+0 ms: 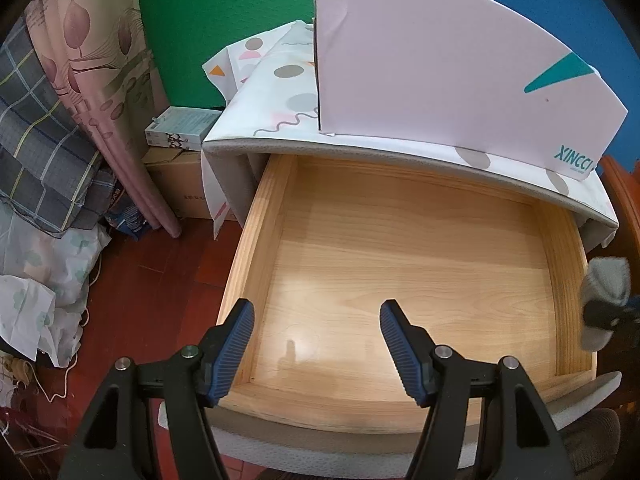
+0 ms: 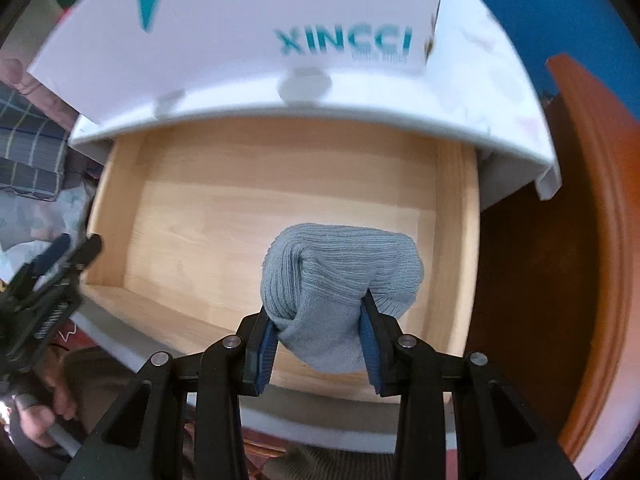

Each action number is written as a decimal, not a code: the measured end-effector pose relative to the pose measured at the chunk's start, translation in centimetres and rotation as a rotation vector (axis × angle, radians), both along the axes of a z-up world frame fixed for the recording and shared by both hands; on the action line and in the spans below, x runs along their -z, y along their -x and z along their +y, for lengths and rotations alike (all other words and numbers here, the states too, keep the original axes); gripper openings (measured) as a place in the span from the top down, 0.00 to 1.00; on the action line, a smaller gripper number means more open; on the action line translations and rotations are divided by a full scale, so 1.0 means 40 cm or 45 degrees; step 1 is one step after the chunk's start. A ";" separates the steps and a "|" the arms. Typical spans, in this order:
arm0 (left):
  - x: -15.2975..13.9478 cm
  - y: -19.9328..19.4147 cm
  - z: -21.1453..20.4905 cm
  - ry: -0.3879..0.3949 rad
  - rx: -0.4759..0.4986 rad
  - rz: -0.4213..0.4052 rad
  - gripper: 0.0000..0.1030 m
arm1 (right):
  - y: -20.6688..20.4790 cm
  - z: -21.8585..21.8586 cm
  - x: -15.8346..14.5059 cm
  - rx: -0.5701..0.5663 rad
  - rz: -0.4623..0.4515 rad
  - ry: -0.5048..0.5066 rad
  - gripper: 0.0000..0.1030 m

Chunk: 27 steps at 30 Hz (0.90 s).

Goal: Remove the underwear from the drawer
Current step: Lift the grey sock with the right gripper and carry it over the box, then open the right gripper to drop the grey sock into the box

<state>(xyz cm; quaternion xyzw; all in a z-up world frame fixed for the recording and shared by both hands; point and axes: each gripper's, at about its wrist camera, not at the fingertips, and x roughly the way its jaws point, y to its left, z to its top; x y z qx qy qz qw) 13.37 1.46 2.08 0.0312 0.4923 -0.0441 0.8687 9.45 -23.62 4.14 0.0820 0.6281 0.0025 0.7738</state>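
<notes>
XINCCI box [image 2: 240, 40] w/ blurred small print, right gripper [image 2: 320, 344] gripping underwear [image 2: 340, 272]

Soft, even indoor light fills both my fisheye views, which bend straight lines and darken at the corners. A pale glare patch sits on the drawer floor [image 1: 300, 344]. My left view is sharp; my right view is smeared by motion blur.

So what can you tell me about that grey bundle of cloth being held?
The grey bundle is soft ribbed knit fabric, rolled into a rounded lump. The right gripper has its blue-padded fingers pinching its lower part, so it bulges out beyond them. It hangs above the wooden drawer, near the right wall, not touching the floor.
</notes>
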 end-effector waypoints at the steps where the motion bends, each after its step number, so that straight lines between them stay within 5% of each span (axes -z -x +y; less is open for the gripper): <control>1: 0.000 0.000 0.000 -0.003 -0.001 -0.001 0.35 | -0.001 0.004 -0.024 -0.004 -0.019 0.000 0.67; 11: -0.006 0.010 -0.002 -0.021 -0.001 -0.023 0.35 | -0.005 0.038 -0.243 -0.029 -0.232 0.016 0.67; 19: -0.009 0.012 -0.002 -0.026 -0.003 -0.039 0.35 | -0.111 0.038 -0.427 0.000 -0.423 0.059 0.67; 27: -0.012 0.017 -0.005 -0.033 0.007 -0.048 0.35 | -0.268 0.065 -0.460 -0.007 -0.454 0.143 0.67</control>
